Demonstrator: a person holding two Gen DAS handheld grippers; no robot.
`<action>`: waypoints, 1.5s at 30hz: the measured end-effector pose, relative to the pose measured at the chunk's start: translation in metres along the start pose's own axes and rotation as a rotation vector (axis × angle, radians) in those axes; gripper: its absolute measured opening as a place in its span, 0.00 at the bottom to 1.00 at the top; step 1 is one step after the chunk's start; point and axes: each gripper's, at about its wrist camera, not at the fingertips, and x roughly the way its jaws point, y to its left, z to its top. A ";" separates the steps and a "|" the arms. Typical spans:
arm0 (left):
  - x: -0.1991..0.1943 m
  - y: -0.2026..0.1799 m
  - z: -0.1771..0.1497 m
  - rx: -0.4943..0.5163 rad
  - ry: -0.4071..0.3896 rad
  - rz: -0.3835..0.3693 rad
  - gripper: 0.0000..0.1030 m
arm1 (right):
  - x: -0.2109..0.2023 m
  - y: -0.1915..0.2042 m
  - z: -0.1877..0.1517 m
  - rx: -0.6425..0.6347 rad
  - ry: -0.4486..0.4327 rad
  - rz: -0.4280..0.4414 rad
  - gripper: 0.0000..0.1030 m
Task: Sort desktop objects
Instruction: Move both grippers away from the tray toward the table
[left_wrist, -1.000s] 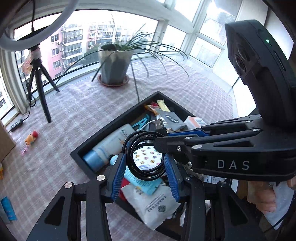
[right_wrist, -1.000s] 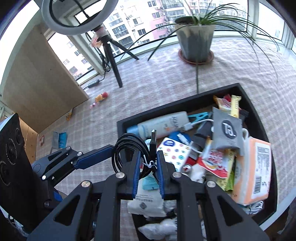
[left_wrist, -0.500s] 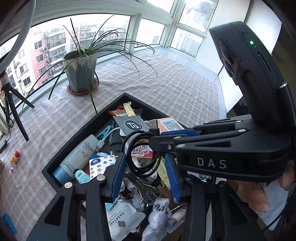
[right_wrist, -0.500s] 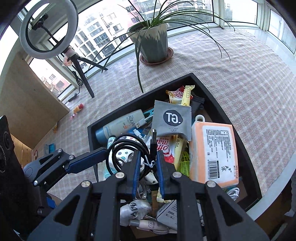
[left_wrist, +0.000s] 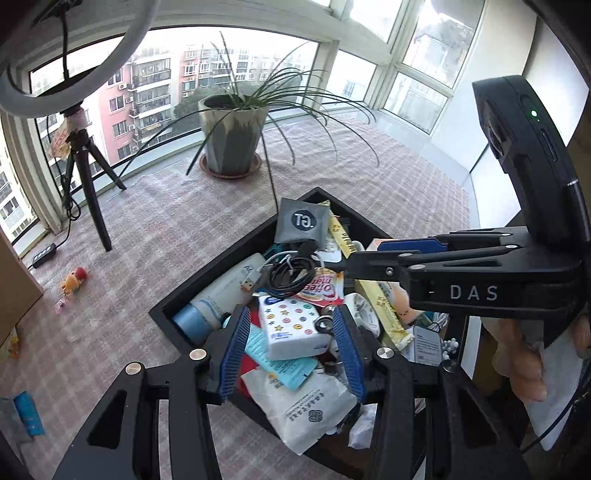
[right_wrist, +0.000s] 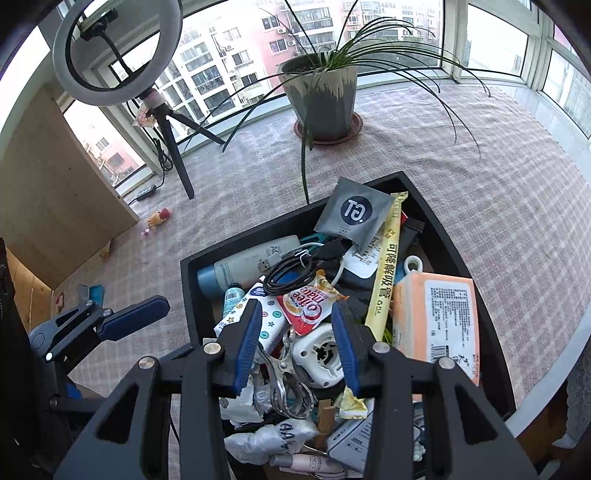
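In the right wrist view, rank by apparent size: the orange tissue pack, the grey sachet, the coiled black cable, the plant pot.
Largest to smallest, as they look:
1. orange tissue pack
2. plant pot, though it stands farther off, so it is surely bigger in truth
3. grey sachet and coiled black cable, too alike to rank

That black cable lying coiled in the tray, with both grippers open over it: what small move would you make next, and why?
Probably draw both grippers back. The black cable lies loose on the clutter in the tray. The right gripper, its jaws just opened, and the left gripper hold nothing, so another item can be chosen.
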 end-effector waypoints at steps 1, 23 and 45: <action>-0.002 0.010 -0.002 -0.020 0.001 0.013 0.44 | 0.002 0.006 0.002 -0.010 0.002 0.005 0.38; -0.054 0.235 -0.076 -0.419 -0.027 0.334 0.63 | 0.086 0.186 0.039 -0.245 0.062 0.174 0.46; -0.147 0.443 -0.200 -0.791 0.000 0.659 0.66 | 0.215 0.244 0.081 -0.202 0.154 0.123 0.50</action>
